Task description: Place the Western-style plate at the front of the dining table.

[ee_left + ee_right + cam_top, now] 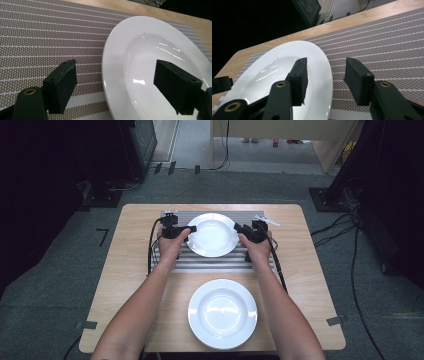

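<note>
On the wooden table (125, 270), a striped placemat (210, 262) at the far side carries a white plate (212, 235). The left gripper (192, 228) straddles its left rim with jaws spread wide, gripping nothing. The right gripper (236, 227) straddles the right rim, jaws parted and pads clear of it.

Two white plates: the far plate (212, 234) lies on the mat at about 12 o'clock from the tabletop's middle, and the near plate (222, 313) sits on bare wood at about 6 o'clock. One striped placemat (220, 264) covers the far middle of the one wooden tabletop (125, 285). Two hand-held grippers: the left hand-held gripper (186, 229) at the far plate's 9 o'clock, the right hand-held gripper (240, 228) at its 3 o'clock. One small white object (268, 220) lies at the mat's 1 o'clock corner.
</note>
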`<state>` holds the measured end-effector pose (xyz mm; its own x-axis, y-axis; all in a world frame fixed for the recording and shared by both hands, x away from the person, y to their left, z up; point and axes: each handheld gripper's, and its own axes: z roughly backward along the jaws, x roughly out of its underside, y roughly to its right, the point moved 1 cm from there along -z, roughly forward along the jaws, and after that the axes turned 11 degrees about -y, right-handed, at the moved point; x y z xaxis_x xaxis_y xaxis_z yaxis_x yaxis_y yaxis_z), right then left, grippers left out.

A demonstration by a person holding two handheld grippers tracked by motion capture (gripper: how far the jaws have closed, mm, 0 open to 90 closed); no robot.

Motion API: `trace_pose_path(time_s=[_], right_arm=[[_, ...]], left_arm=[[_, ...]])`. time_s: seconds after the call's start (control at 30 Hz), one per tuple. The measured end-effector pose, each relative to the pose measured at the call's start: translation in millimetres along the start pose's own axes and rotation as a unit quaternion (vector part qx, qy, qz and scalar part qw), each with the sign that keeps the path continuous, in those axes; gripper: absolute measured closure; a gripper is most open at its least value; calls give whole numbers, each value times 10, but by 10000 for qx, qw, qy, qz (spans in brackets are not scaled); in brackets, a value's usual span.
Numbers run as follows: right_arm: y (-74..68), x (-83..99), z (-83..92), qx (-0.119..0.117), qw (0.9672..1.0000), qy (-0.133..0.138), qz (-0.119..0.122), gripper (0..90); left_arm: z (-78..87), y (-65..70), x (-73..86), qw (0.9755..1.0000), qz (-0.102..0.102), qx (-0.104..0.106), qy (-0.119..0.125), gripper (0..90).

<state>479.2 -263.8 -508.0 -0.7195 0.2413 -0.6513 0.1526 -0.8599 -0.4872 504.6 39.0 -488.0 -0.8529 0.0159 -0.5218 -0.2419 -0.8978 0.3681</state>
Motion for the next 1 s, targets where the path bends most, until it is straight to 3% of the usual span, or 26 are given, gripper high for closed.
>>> trace_pose_path(time_s=[0.4,0.47,0.5,0.6,0.7,0.77,0.87,1.0], right_arm=[[160,121,419,-100,9996,-195,157,410],[172,146,493,-63,9991,-305,302,379],[173,178,581,-15,9982,-352,489,367],[169,203,651,-27,9976,-374,577,350],[143,268,781,132,9940,-483,974,327],[136,314,851,190,9924,-503,1110,321],[140,389,963,180,9908,-499,1244,318],[151,486,1094,116,9895,-531,1338,312]], left_arm=[[424,-101,280,9991,-202,223,300,136],[500,-120,345,9990,-240,220,316,135],[535,-122,375,9988,-257,246,328,135],[630,-123,462,9981,-420,275,365,133],[747,-132,560,9972,-521,316,433,123],[820,-146,627,9968,-541,362,455,118],[916,-172,730,9964,-613,256,530,117],[1029,-182,866,9956,-675,270,598,116]])
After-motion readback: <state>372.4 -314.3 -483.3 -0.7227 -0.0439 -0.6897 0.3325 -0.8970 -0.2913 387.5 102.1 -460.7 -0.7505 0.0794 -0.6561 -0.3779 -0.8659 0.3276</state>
